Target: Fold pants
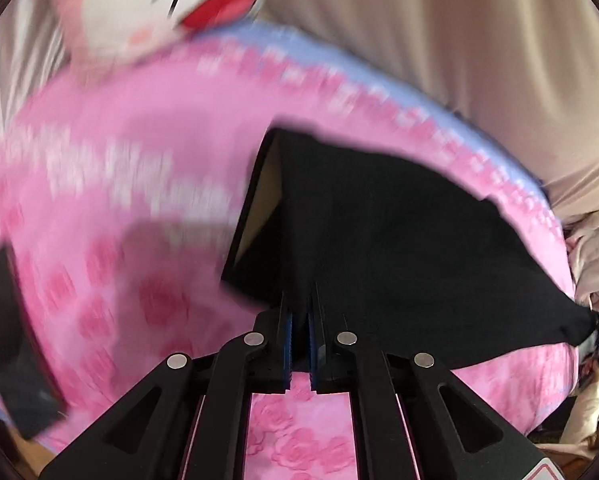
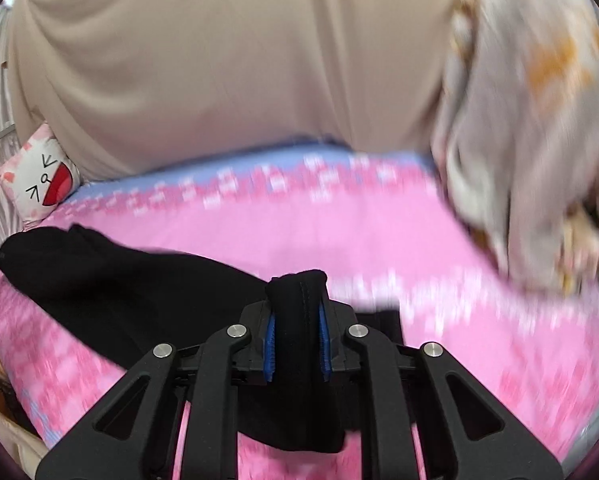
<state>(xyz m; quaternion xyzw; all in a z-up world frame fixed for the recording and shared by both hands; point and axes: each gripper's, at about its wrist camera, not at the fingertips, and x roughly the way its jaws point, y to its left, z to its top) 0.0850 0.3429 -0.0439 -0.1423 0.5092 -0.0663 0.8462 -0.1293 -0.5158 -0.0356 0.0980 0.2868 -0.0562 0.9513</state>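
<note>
Left wrist view shows our left gripper (image 1: pixel 299 312) at lower centre, its 2 blue-padded jaws clenched on an edge of the black fabric pants (image 1: pixel 379 240). The cloth spreads from there up and to the right across the pink rose-patterned bed cover (image 1: pixel 99 240); at upper centre its opening shows a tan lining. A white and pink cartoon-face cushion (image 1: pixel 159 4) lies blurred at upper left.

Right wrist view shows our right gripper (image 2: pixel 297 332) at lower centre, clenched on a bunched fold of the same pants (image 2: pixel 99 280), which trail toward the left edge over the cover (image 2: pixel 379 240). Beige draped fabric (image 2: pixel 219 60) fills the top, and the cushion (image 2: pixel 39 176) sits at left.
</note>
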